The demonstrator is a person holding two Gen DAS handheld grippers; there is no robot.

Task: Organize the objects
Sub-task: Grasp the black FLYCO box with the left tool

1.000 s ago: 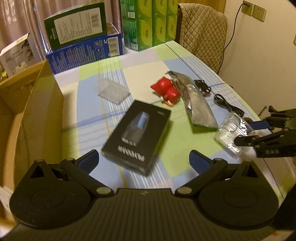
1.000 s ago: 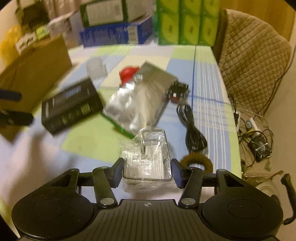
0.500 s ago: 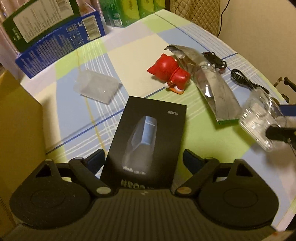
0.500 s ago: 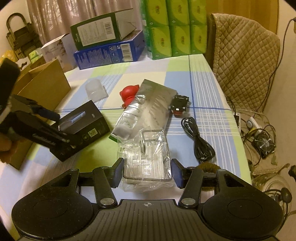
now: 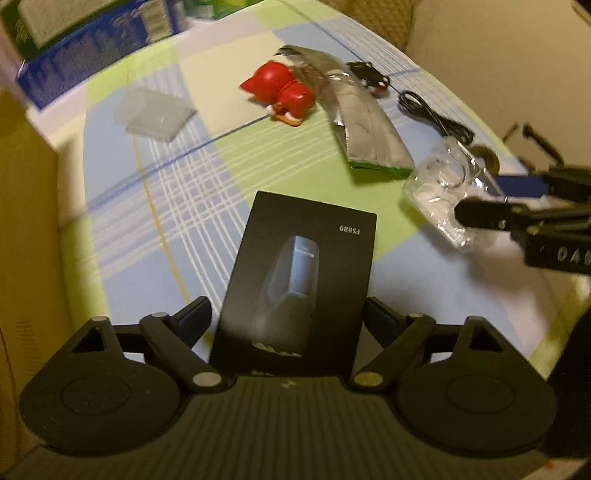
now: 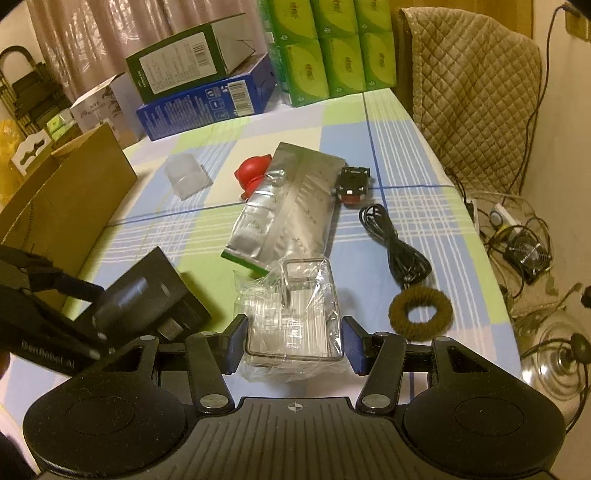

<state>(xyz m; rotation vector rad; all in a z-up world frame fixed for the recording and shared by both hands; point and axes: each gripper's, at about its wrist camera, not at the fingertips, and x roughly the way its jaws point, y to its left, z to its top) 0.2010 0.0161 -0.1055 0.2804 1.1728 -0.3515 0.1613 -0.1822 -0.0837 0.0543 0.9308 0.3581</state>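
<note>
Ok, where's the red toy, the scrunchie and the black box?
Red toy point(image 5: 280, 88): left wrist view, on its red body.
Scrunchie point(image 6: 400, 312): right wrist view, on the left side of its fuzzy brown ring.
Black box point(image 5: 303, 266): left wrist view, on the middle of its printed top face.

One black box point(image 5: 299, 280), two clear packets point(image 6: 291, 314) point(image 6: 186, 175), one red toy point(image 5: 284, 90), one cable point(image 6: 399, 247)

A quilted beige chair cover point(image 6: 469, 70) draped a seat at the upper right of the right wrist frame, beside the checked tablecloth point(image 6: 399, 147). Pale curtains point(image 6: 92, 40) hung across the upper left. On the floor at the right edge, tangled cables point(image 6: 517, 225) lay near a small black fan point(image 6: 530, 254), with a wall socket point(image 6: 576, 24) in the top right corner.
</note>
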